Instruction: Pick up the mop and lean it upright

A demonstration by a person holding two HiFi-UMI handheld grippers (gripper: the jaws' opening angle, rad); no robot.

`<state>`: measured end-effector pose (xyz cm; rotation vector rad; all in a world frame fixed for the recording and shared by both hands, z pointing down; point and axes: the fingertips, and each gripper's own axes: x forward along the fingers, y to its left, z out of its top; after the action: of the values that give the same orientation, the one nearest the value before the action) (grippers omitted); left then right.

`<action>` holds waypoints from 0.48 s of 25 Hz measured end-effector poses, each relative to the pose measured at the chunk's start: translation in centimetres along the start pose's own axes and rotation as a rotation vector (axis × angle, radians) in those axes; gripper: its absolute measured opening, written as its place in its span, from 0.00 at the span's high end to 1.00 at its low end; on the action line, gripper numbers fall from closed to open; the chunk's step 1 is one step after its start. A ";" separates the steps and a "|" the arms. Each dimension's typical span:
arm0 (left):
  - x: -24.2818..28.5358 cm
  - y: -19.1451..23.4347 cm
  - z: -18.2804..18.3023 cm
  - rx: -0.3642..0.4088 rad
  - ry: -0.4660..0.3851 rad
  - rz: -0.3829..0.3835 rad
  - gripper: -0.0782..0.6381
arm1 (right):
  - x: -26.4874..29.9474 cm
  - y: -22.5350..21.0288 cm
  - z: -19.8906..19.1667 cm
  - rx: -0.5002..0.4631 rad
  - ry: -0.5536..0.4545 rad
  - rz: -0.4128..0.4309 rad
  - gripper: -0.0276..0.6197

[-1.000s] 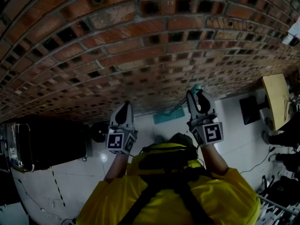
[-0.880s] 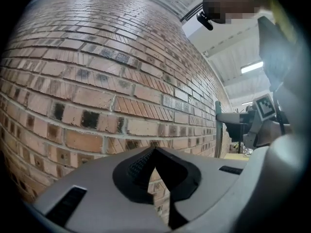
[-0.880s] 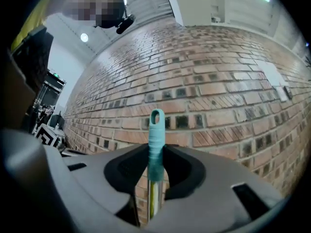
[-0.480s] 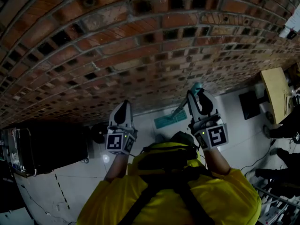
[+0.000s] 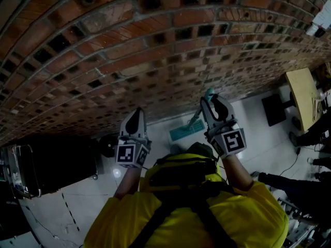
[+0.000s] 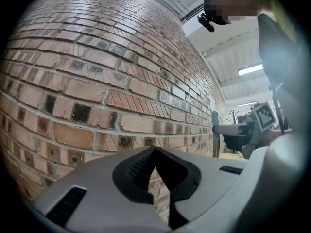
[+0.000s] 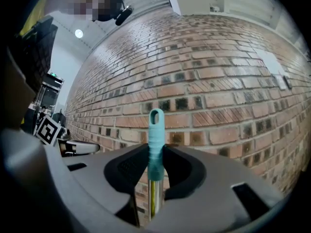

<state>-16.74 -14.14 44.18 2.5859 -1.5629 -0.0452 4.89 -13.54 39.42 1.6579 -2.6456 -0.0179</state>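
Close against a brick wall, the right tool is clamped on the teal top of the upright mop. The mop's head rests on the pale floor below. The left tool, jaws together and empty, hovers alongside, well apart. Open floor lies to the right.

Brick wall, pale, perhaps tiled floor

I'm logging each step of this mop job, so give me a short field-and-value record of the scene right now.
mop: roughly upright, teal end on top
mop head: down on the floor by the brick wall
right claw: shut on the mop near its top
left claw: shut, empty, facing the wall
mop against wall: cannot tell
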 end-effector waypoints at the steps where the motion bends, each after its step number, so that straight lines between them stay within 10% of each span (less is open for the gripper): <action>1: 0.0 -0.1 -0.1 0.001 0.004 -0.004 0.89 | 0.4 -0.1 -1.3 0.002 0.024 0.001 0.80; 12: -0.5 1.2 -2.0 0.020 0.027 0.035 0.89 | 6.4 -1.2 -17.7 0.057 0.218 -0.027 0.80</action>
<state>-17.87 -14.11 46.28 2.5623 -1.6068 0.0082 3.61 -19.81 57.19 1.6080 -2.4839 0.2262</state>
